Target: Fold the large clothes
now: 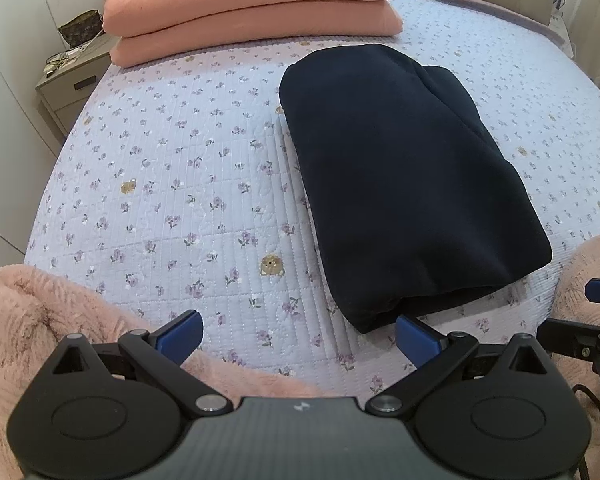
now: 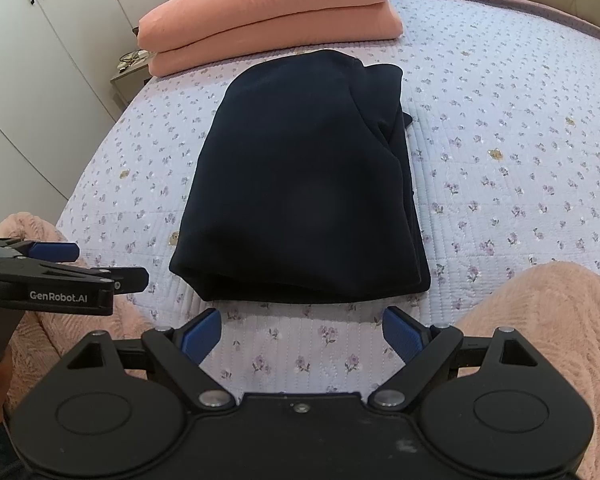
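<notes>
A dark navy garment (image 1: 404, 184) lies folded into a thick rectangular bundle on the floral lilac bedspread (image 1: 172, 168). It also shows in the right wrist view (image 2: 304, 184), straight ahead. My left gripper (image 1: 298, 338) is open and empty, just short of the bundle's near left corner. My right gripper (image 2: 302, 334) is open and empty, just short of the bundle's near edge. The left gripper also shows at the left of the right wrist view (image 2: 72, 264), and part of the right gripper shows at the right edge of the left wrist view (image 1: 596, 320).
Two stacked pink pillows (image 1: 252, 12) lie at the head of the bed. A fluffy pink blanket (image 1: 40, 320) covers the near corners (image 2: 548, 320). A bedside table (image 1: 72, 76) with a bag stands at the left. White wardrobe doors (image 2: 32, 60) are on the left.
</notes>
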A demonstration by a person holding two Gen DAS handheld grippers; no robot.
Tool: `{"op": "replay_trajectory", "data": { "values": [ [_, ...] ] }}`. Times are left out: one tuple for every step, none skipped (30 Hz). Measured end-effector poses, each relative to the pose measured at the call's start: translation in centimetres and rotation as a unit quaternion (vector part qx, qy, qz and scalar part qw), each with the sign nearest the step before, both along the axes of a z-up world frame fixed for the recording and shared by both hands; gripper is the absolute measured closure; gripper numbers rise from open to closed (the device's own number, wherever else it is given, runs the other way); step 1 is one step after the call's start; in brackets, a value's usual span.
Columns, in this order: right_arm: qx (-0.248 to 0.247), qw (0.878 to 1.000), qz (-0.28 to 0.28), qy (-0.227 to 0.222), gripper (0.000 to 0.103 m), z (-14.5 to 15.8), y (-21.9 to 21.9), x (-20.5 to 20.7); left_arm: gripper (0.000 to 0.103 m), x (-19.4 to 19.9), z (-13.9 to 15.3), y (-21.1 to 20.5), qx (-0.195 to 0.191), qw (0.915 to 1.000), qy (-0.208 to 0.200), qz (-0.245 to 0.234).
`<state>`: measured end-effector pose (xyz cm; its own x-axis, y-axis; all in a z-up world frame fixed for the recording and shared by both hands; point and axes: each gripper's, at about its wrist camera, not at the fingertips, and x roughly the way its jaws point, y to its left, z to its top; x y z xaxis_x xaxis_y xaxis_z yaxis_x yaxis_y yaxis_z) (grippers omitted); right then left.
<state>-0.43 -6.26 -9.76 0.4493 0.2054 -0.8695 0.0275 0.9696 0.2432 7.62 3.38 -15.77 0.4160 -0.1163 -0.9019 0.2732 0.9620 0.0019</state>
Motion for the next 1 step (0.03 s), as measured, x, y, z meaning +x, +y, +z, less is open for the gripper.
{"op": "replay_trajectory", "data": {
  "values": [
    [0.000, 1.000, 0.000, 0.001, 0.000, -0.03, -0.02, 0.01, 0.000, 0.03, -0.01, 0.01, -0.001, 1.0000, 0.001, 0.000]
  ]
}}
